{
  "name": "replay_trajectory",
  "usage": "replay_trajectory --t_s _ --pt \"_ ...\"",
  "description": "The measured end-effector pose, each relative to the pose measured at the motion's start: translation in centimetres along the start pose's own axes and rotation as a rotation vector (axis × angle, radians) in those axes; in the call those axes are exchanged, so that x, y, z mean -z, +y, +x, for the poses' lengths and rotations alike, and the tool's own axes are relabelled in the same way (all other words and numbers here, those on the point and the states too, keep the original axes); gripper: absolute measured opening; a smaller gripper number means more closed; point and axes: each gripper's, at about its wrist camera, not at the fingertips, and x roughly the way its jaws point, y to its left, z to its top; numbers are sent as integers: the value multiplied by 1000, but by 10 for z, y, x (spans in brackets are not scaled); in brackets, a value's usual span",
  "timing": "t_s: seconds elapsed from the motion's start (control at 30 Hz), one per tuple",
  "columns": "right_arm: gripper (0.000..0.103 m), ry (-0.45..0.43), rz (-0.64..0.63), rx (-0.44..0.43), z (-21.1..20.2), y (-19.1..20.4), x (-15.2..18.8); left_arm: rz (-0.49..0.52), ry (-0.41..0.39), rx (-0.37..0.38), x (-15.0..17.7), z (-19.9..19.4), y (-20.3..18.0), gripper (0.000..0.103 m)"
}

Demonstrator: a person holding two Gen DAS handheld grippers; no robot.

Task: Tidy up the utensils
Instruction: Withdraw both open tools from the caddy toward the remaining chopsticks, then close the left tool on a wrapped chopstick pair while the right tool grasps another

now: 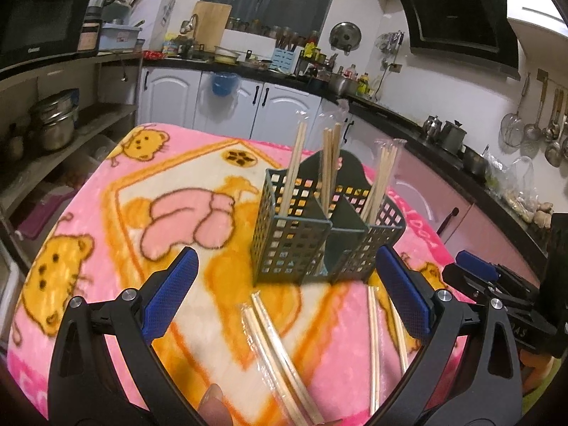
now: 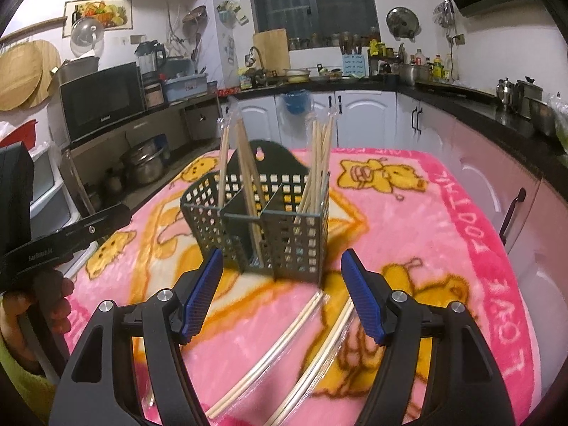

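Note:
A dark green perforated utensil caddy (image 1: 312, 234) (image 2: 262, 227) with three compartments stands on a pink cartoon blanket (image 1: 106, 213) (image 2: 443, 234). Several wrapped chopstick pairs (image 1: 330, 163) (image 2: 316, 170) stand upright in its compartments. Two wrapped pairs lie on the blanket in front of it: one (image 1: 273, 348) (image 2: 269, 351) to the left, one (image 1: 374, 340) (image 2: 319, 358) to the right. My left gripper (image 1: 287, 305) is open above them, holding nothing. My right gripper (image 2: 282, 301) is open and empty, hovering above the lying pairs just before the caddy.
The right gripper's body (image 1: 497, 284) shows at the right of the left wrist view; the left gripper's body (image 2: 71, 230) at the left of the right wrist view. Kitchen cabinets (image 2: 355, 117), a microwave (image 2: 103, 99) and shelves with pots (image 1: 53, 124) surround the table.

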Motion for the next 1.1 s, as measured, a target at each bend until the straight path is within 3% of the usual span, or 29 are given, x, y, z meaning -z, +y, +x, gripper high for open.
replay_trajectory --t_s 0.9,1.1 --pt "67 157 -18 -40 40 10 29 -34 196 -64 46 33 32 92" --pt "67 179 -9 -41 47 5 31 -43 250 -60 53 44 36 80"
